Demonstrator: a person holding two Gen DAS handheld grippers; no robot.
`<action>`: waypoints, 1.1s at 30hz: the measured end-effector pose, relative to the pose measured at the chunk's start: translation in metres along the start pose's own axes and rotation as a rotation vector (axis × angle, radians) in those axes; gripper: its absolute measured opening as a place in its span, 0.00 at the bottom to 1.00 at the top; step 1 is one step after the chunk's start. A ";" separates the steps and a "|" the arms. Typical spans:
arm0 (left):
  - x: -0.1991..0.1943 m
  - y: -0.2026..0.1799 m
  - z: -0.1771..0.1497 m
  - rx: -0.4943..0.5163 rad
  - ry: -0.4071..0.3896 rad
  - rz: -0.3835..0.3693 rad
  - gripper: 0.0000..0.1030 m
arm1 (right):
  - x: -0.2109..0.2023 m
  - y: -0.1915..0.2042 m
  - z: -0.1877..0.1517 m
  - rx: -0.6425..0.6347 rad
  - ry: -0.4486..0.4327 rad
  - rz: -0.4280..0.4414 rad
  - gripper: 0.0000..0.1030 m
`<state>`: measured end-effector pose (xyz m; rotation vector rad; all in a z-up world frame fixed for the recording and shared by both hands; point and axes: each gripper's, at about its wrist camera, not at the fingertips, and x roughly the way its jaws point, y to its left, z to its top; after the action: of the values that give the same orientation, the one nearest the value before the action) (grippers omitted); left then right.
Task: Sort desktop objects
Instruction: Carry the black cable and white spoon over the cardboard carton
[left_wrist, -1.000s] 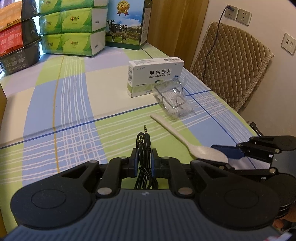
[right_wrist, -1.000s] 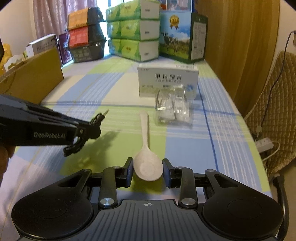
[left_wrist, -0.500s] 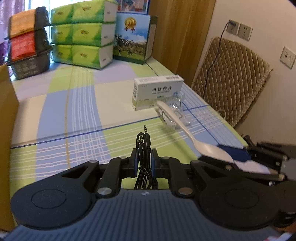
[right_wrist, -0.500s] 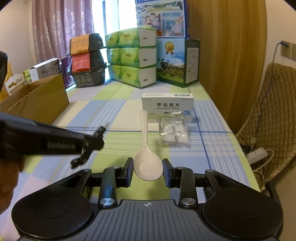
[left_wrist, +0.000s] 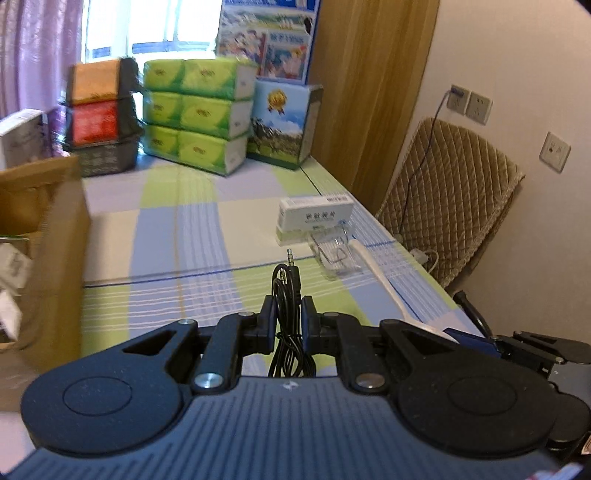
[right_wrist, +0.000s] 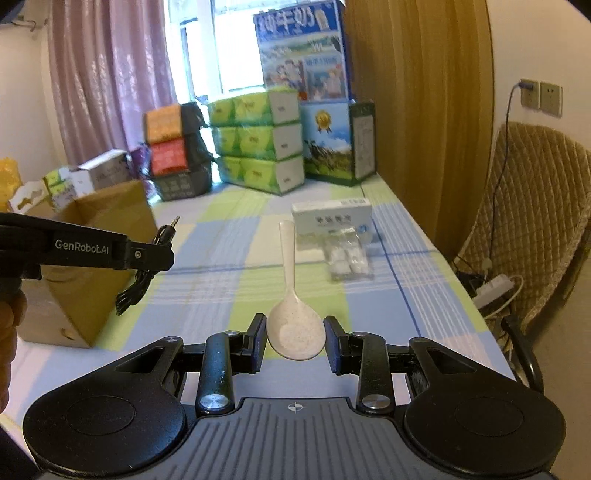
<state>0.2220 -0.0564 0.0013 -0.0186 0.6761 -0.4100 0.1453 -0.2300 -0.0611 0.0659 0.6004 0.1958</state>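
Your left tongs pinch a coiled cable; your right tongs hold a spoon by its bowl, both lifted clear of the table, likely for boxing.

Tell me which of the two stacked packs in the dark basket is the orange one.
The upper pack: it is orange and sits on the red pack, which rests in the dark basket.

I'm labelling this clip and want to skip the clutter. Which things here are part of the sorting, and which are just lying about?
Part of the sorting:
- audio cable, held in the left gripper
- white spoon, held in the right gripper
- medicine box
- clear plastic case
- cardboard box, probably the bin

Just lying about:
- green tissue packs
- milk carton
- padded chair
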 end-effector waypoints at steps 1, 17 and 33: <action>-0.010 0.001 0.001 -0.003 -0.009 0.006 0.10 | -0.007 0.006 0.002 -0.009 -0.008 0.009 0.29; -0.144 0.044 -0.004 -0.011 -0.093 0.124 0.10 | -0.071 0.117 0.022 -0.088 -0.074 0.159 0.29; -0.211 0.104 -0.018 -0.044 -0.109 0.244 0.10 | -0.069 0.195 0.032 -0.162 -0.068 0.276 0.29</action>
<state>0.0999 0.1206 0.0994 -0.0001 0.5713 -0.1580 0.0757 -0.0532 0.0266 -0.0020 0.5047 0.5077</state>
